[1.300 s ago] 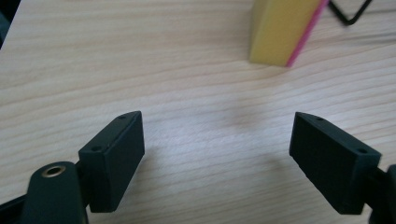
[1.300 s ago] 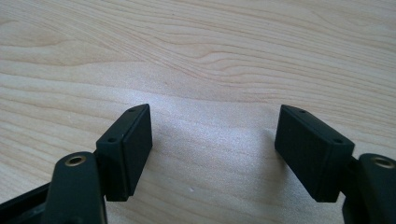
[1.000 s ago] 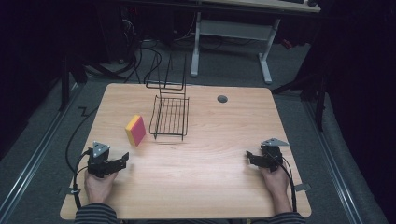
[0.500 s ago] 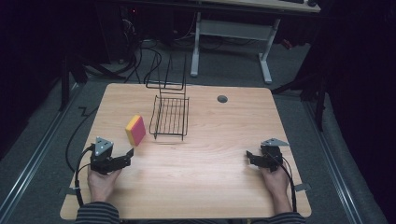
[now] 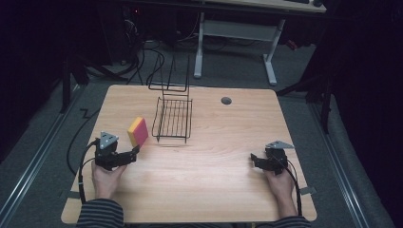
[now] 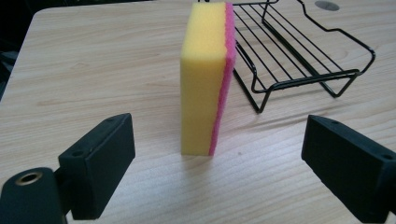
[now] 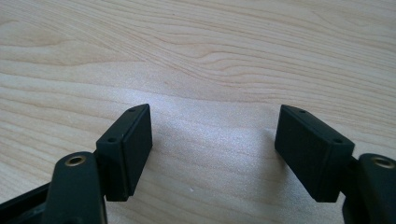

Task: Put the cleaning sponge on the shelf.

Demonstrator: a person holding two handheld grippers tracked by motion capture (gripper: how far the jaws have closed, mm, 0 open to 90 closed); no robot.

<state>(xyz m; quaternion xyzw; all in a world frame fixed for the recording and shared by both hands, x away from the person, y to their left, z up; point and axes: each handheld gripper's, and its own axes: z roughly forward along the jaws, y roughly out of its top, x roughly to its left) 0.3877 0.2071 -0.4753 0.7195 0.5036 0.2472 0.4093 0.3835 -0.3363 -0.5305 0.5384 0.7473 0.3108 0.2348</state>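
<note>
Yellow sponge on end, left claw nearing it

Since the earlier frames we saw the left claw [image 5: 134, 151] lift and edge toward the sponge [image 6: 205, 79], its jaws just opening wide with nothing gripped. Standing upright on the worktop [image 5: 214, 171] just beside the wire rack [image 5: 173, 118], the sponge had its pink face toward the rack. Our right claw [image 7: 212, 149] rested apart, empty, low over the wood.

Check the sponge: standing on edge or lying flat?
Standing on edge. The sponge rests on a narrow side on the table, yellow and pink faces vertical, beside the wire rack.
</note>
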